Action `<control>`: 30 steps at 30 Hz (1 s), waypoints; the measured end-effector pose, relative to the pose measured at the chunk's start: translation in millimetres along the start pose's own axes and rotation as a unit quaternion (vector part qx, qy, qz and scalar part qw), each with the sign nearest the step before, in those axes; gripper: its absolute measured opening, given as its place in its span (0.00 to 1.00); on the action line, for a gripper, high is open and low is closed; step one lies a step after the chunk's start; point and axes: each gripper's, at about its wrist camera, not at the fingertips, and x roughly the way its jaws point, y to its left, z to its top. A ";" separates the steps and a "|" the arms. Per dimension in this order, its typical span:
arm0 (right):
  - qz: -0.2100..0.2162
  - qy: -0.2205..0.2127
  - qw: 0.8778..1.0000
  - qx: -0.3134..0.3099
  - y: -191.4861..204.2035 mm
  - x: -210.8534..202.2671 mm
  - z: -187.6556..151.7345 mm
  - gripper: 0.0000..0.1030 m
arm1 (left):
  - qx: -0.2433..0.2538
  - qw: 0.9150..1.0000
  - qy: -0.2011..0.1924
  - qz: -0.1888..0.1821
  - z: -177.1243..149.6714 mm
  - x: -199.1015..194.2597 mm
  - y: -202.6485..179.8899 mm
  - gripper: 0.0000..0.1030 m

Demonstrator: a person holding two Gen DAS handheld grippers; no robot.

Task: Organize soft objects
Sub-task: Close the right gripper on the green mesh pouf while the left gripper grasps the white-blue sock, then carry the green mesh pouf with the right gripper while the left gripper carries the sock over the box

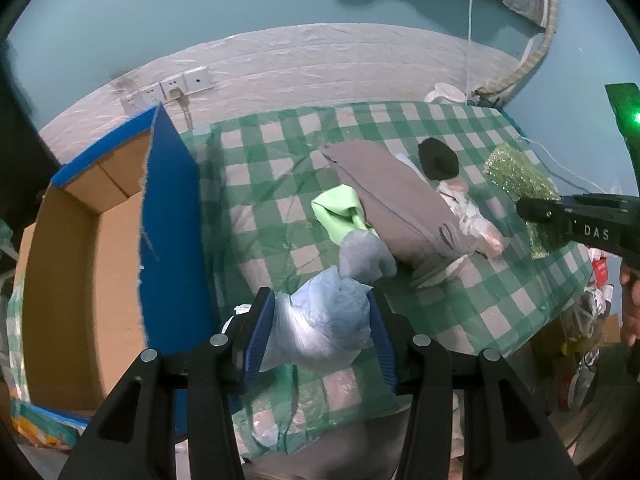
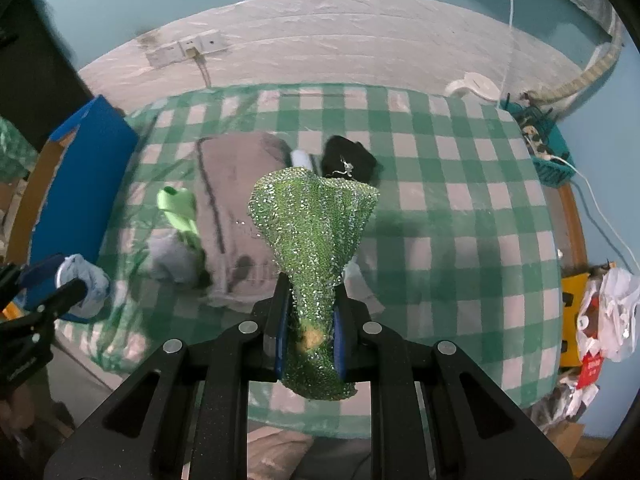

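My left gripper is shut on a pale blue bundle of cloth, held above the near edge of the checked table beside the open cardboard box. It also shows in the right wrist view. My right gripper is shut on a sparkly green cloth, lifted over the table; it also shows in the left wrist view. On the table lie a brown folded garment, a light green cloth, a grey sock-like piece and a black item.
The table has a green and white checked cover. The box has a blue outer wall right beside the table's left side. A teal basket sits at the far right corner. Bags and clutter lie right of the table.
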 end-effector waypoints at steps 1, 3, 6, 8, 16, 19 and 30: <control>0.001 -0.002 1.000 -0.002 2.7 -1.7 0.0 0.16 | -0.001 1.000 -0.003 0.001 0.6 -3.0 1.4 0.47; 0.005 -0.003 1.000 -0.007 9.1 -4.5 0.2 0.16 | -0.003 1.000 -0.010 0.001 2.2 -9.2 2.9 0.47; 0.010 -0.004 1.000 -0.017 19.2 -6.5 0.7 0.16 | -0.006 1.000 -0.017 0.002 3.7 -17.2 5.3 0.47; 0.013 -0.005 1.000 -0.023 26.2 -8.0 1.8 0.16 | -0.007 1.000 -0.021 0.005 3.9 -21.5 7.9 0.47; 0.026 -0.012 0.998 -0.048 57.0 -14.5 10.5 0.16 | -0.022 0.999 -0.029 0.007 4.3 -30.4 21.5 0.47; 0.032 -0.016 0.998 -0.058 69.3 -19.2 13.4 0.16 | -0.029 0.999 -0.032 0.009 2.9 -34.5 29.2 0.47; 0.063 -0.031 0.994 -0.085 113.1 -34.6 24.4 0.16 | -0.063 0.997 -0.042 -0.016 4.8 -50.6 55.3 0.47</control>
